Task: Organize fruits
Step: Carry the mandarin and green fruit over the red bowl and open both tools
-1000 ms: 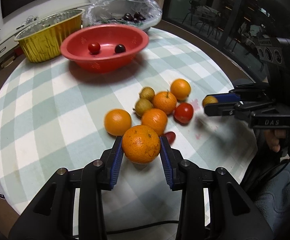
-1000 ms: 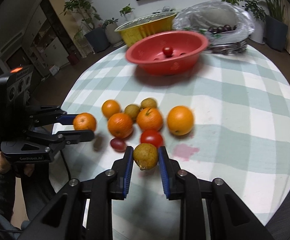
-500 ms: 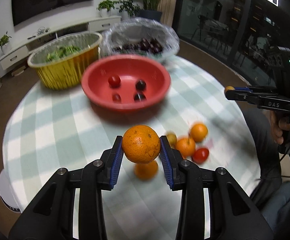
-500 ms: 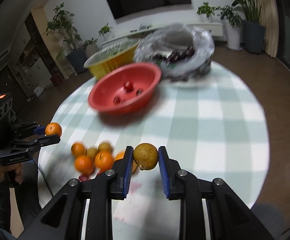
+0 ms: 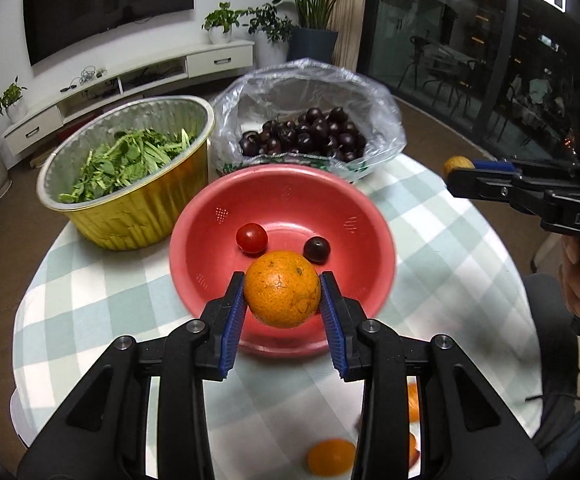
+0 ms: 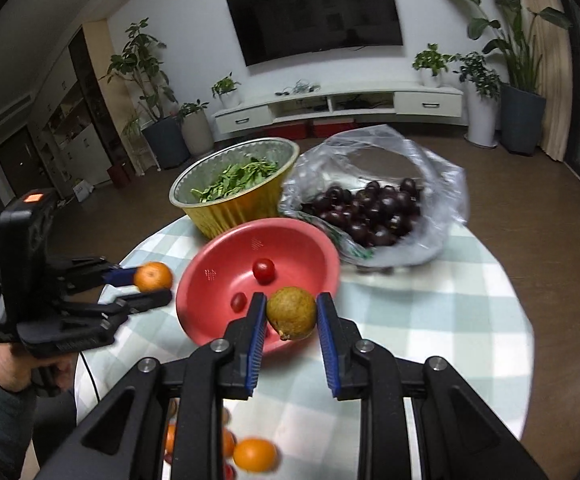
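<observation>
My left gripper (image 5: pixel 282 295) is shut on an orange (image 5: pixel 281 294) and holds it in the air over the near side of the red bowl (image 5: pixel 362 220). My right gripper (image 6: pixel 291 313) is shut on a brownish pear (image 6: pixel 291 312), held above the near rim of the same bowl (image 6: pixel 217 252). The bowl holds a cherry tomato (image 5: pixel 251 237), a dark cherry (image 5: pixel 316 249) and a small red fruit (image 6: pixel 238 301). Each gripper shows in the other's view: the left one with the orange (image 6: pixel 153 277), the right one with the pear (image 5: pixel 456 163).
A gold foil tub of greens (image 5: pixel 129 176) and a clear bag of dark cherries (image 5: pixel 306 136) stand behind the bowl. Loose oranges (image 5: pixel 330 456) and tomatoes lie on the checked tablecloth (image 5: pixel 442 264) below the grippers. The round table's edge is close on the right (image 6: pixel 526 320).
Both grippers have risen and moved forward from the fruit pile toward the red bowl, each still carrying its fruit. The loose fruits have dropped to the bottom of both views.
</observation>
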{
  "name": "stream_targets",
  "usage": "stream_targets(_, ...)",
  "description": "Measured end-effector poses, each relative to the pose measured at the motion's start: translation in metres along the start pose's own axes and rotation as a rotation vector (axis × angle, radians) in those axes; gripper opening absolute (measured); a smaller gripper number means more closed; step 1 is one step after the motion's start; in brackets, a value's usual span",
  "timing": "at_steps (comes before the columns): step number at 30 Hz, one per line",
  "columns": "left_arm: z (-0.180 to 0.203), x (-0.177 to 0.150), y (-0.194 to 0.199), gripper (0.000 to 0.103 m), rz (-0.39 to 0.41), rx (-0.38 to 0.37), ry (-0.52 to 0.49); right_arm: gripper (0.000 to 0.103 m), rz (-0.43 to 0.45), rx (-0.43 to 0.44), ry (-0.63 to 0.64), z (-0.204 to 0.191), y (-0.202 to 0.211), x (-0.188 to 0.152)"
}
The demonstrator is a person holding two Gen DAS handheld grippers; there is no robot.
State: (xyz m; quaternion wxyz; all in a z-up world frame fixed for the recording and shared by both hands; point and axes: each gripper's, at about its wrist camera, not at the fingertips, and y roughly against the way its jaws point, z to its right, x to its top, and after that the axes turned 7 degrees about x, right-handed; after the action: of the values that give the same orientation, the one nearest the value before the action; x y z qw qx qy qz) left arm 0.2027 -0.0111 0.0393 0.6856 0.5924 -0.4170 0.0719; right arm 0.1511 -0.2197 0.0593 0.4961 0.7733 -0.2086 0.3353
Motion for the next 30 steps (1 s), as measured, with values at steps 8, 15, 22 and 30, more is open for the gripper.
stream_targets(8, -0.003, 0.001, -0.058, 0.034, -0.064, 0.024, -0.011, 0.027, -0.085, 0.004, 0.066, -0.011, -0.069, 0.023)
stream_targets(15, -0.006, 0.001, -0.086, 0.034, -0.086, 0.026, -0.009, 0.027, -0.165, -0.025, 0.064, 0.001, -0.115, 0.024)
stream_targets(22, -0.003, 0.002, -0.099, 0.034, -0.096, 0.027, -0.016, 0.027, -0.215, -0.043, 0.090, 0.003, -0.142, 0.020)
stream_targets(30, 0.001, 0.001, -0.104, 0.034, -0.096, 0.036, -0.036, 0.027, -0.244, -0.067, 0.108, 0.006, -0.160, 0.018)
